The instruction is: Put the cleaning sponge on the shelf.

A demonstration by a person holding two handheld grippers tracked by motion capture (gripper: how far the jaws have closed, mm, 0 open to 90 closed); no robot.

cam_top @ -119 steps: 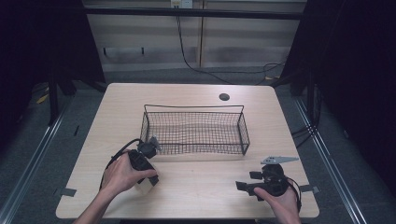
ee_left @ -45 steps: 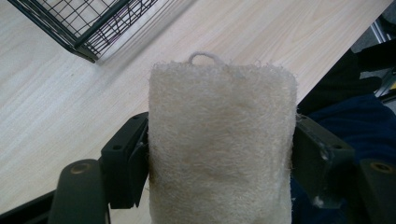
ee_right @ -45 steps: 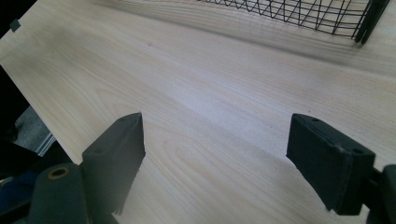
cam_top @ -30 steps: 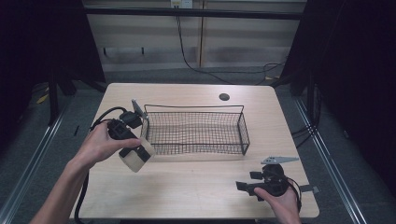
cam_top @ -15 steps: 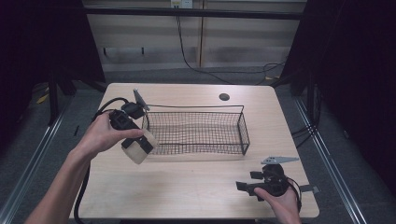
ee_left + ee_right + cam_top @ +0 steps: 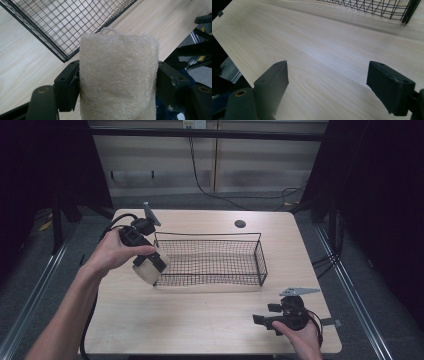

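Observation:
A cream, fibrous loofah pad [image 6: 146, 272] [image 6: 117, 72] is clamped between the black jaws of my left gripper [image 6: 152, 265] [image 6: 117, 82]. It hangs in the air at the left end of a black wire basket [image 6: 207, 236], just over the near left corner [image 6: 62, 53]. The basket stands mid-table and nothing shows inside it. My right gripper [image 6: 260, 320] [image 6: 329, 82] rests low at the table's front right, jaws wide apart over bare wood with nothing between them.
The light wooden table [image 6: 200, 320] has a small dark round grommet [image 6: 240, 224] behind the basket. A black cable [image 6: 112, 225] loops from the left gripper off the table's left side. The basket's near rim [image 6: 387, 10] lies ahead of the right gripper.
The left hand has lifted the loofah pad and carried it slightly right, to the basket's left end. The right gripper has stayed put.

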